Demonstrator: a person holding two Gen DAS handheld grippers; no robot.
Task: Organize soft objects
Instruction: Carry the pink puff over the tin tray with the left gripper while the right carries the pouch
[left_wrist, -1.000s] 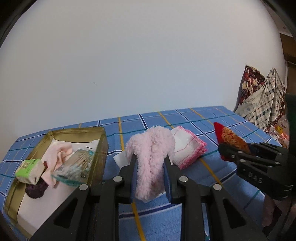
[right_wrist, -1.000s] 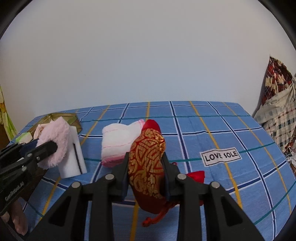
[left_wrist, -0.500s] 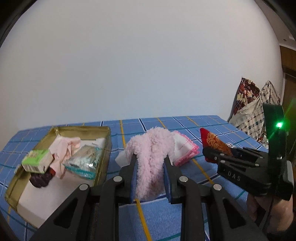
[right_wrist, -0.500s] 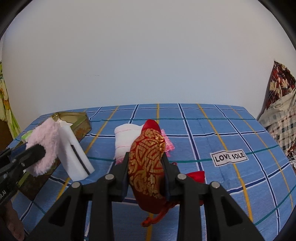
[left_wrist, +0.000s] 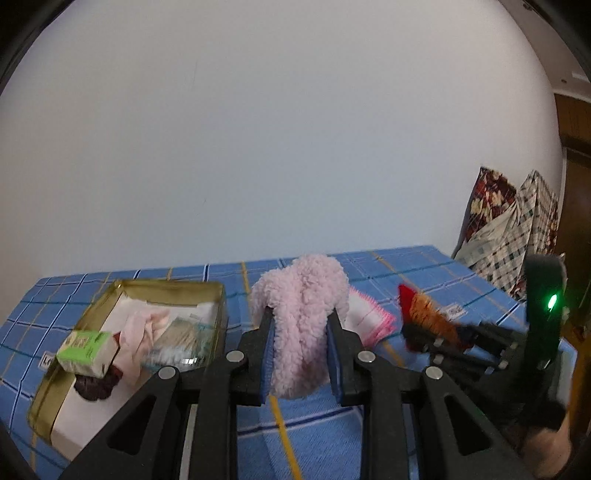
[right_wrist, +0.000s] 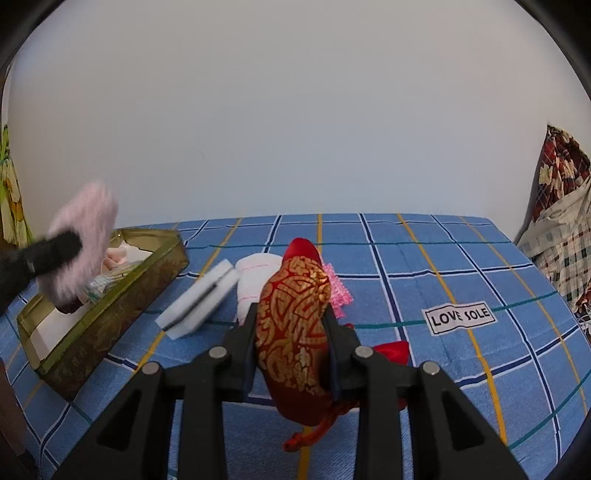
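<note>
Since a second ago, left tool (left_wrist: 299, 354), clenching the pink fluffy piece (left_wrist: 301, 314), is nearing the tin (right_wrist: 122, 295) at ten o'clock; right tool (right_wrist: 291, 350) is gripping the red pouch (right_wrist: 295, 325), waiting.

fluffy pink fleece (left_wrist: 301, 314) | glossy red-gold brocade pouch (right_wrist: 293, 328) | shiny gold metal tin (right_wrist: 110, 306)

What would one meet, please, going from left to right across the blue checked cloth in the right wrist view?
Gold rectangular tin → white foam sponge block → folded white cloth with pink trim → red-and-gold brocade pouch held in the right tongs → white "LOVE SOLE" label.
</note>
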